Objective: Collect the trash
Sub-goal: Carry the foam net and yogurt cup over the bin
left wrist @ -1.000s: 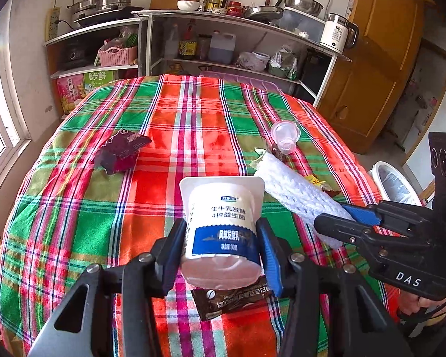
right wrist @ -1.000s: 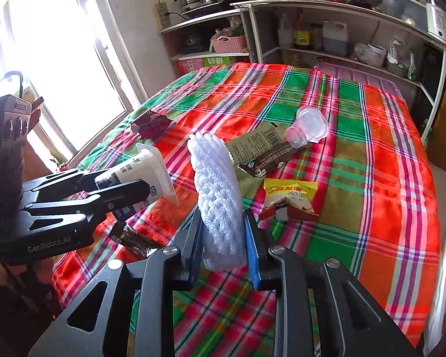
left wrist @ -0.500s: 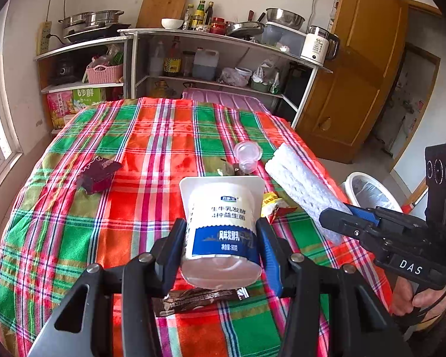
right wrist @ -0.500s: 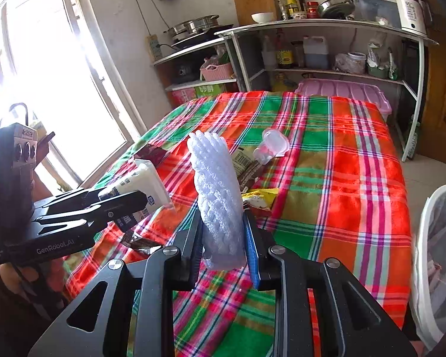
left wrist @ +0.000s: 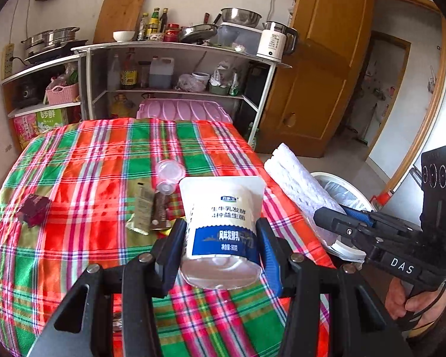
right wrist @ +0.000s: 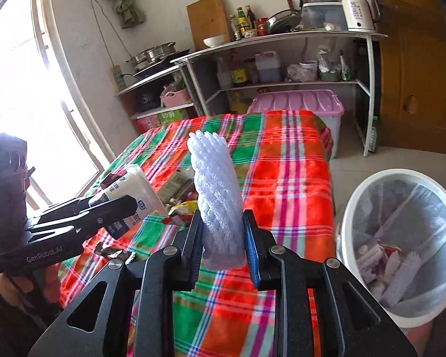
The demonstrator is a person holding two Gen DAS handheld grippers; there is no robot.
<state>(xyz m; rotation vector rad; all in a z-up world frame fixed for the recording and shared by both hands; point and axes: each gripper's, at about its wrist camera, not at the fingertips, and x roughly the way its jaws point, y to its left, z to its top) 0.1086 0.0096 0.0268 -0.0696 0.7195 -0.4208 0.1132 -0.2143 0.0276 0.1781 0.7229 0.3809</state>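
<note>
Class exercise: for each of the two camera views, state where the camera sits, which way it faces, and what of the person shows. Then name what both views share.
Left wrist: on the left gripper, facing across the plaid-clothed table to the shelves; the right hand shows.
Right wrist: on the right gripper, facing the table and white lined bin.
Shared: white-and-blue yogurt cup, white foam net sleeve, both held.

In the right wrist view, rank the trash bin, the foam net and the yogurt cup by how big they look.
1. trash bin
2. foam net, though it's nearest the camera
3. yogurt cup, partly hidden by the left gripper
</note>
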